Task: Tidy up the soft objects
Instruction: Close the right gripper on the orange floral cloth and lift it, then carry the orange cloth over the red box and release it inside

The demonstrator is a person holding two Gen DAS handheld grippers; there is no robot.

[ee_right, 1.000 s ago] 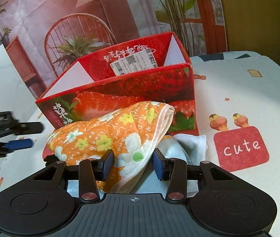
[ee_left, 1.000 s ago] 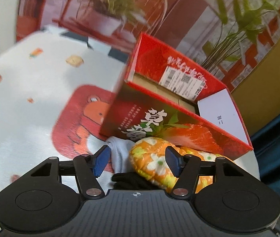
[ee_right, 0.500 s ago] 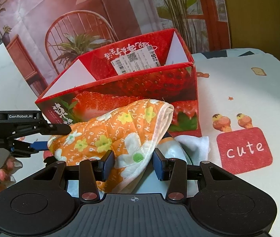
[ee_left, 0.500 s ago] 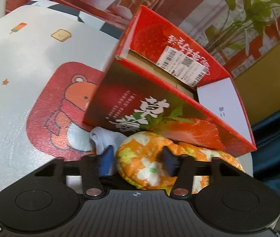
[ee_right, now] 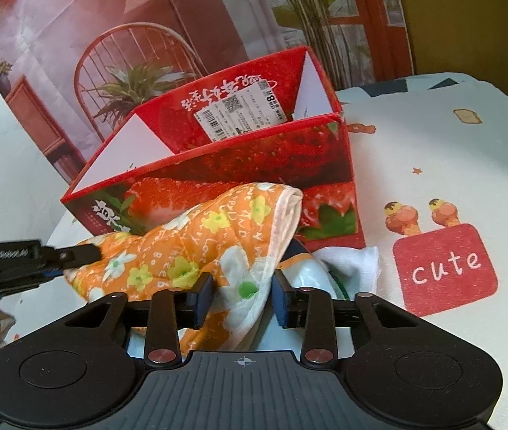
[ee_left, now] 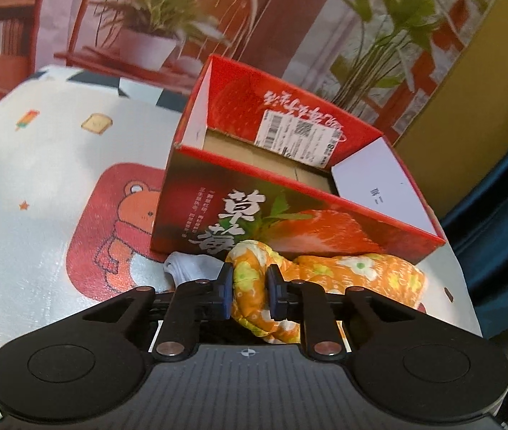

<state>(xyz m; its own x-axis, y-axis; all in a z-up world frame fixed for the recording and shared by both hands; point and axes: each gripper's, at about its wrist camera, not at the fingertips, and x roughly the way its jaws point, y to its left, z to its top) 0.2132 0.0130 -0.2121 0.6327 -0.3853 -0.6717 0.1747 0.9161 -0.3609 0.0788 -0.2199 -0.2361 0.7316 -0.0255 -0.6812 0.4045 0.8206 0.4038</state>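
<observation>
My left gripper [ee_left: 250,295] has its jaws clenched on a bunched fold of the orange cloth [ee_left: 357,276]; my right gripper [ee_right: 242,295] is released, jaws either side of the cloth's other end [ee_right: 196,247]. It looks light, quilted and floppy, so I judge it will sag; gripping a thick fold suits it. It lies on the surface against the box [ee_left: 289,211]

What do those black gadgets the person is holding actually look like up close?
Each is matte black plastic: a ribbed central plate with a small crosshair mark, round discs either side, silver rivets on two slim levers ending in blue-padded jaws. The left gripper and right gripper match. White brand lettering marks the left one's side, too blurred to read. No cables or sleeves show.
</observation>
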